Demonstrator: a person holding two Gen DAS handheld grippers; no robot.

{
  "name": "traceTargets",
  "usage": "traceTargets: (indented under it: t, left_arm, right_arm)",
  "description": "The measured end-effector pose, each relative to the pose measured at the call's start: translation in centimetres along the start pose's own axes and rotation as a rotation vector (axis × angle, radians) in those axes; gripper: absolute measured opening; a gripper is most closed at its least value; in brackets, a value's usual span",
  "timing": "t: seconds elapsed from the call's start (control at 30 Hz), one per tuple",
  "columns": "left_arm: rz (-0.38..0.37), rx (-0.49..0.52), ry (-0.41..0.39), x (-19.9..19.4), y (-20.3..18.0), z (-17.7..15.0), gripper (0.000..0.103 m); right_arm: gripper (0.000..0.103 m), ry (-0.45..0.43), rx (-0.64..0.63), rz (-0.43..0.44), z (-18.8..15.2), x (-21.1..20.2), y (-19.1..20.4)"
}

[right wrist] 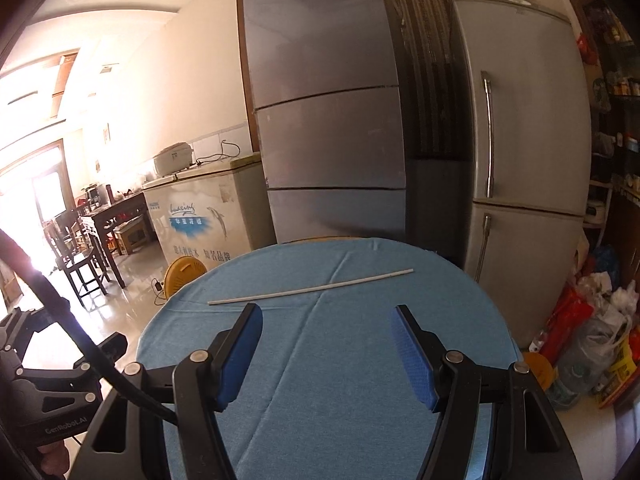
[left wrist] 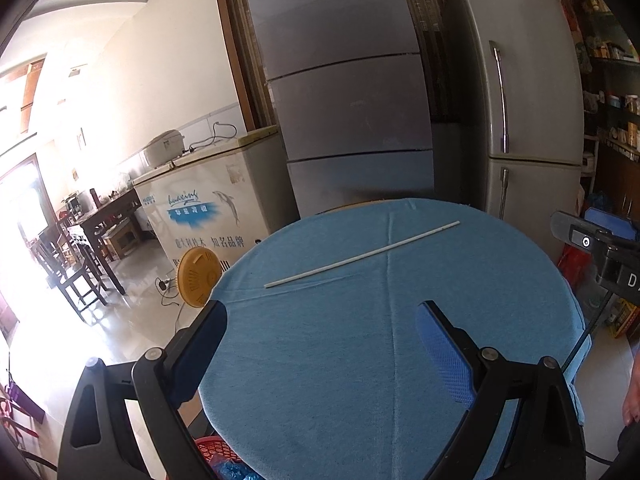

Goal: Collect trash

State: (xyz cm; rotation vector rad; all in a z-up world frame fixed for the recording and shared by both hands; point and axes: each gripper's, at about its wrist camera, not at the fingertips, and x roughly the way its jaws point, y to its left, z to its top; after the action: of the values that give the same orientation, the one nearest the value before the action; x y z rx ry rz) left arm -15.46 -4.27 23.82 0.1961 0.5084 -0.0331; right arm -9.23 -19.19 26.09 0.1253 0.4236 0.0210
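Behind your round worktop (right wrist: 320, 360), draped in a light blue cloth, stand a tall grey three-door refrigerator (right wrist: 324, 120) and, to its right, a silver two-door refrigerator (right wrist: 528, 120) with long metal handles. Further left sits a white chest freezer (right wrist: 196, 216) printed with a blue dolphin logo, and a round yellow fan (left wrist: 199, 276) rests on the shiny tiled floor in front of it.

On the cloth lies one long, thin white stick (right wrist: 312, 288), running slantwise across the far half of the worktop, its left end nearer to you and its right end further back.

Your left tongs (left wrist: 320, 320) hang over the near part of the worktop with the blue-padded jaws spread wide and nothing between them; the stick lies just beyond the tips, untouched. Your right tongs (right wrist: 326, 320) are likewise spread apart and empty, their tips just short of the stick, which crosses in front of both fingers.

Below the worktop's near edge, in the left wrist view, a red plastic mesh basket (left wrist: 216, 450) peeks out. On the floor at the far right is a heap of plastic bags (right wrist: 592, 328).
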Motion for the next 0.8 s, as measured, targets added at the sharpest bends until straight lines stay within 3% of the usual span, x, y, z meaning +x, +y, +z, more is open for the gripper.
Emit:
traceTargets:
  t: [0.3,0.8]
  left_arm:
    - [-0.011,0.0,0.05,3.3,-0.4,1.0,0.095]
    - [-0.034,0.01,0.081,6.0,-1.0,1.7,0.095]
  right_arm:
    - [0.07,0.069,0.018,-0.01,0.1,3.8,-1.1]
    - [0.07,0.099,0.072,-0.036,0.8,6.5,-3.2]
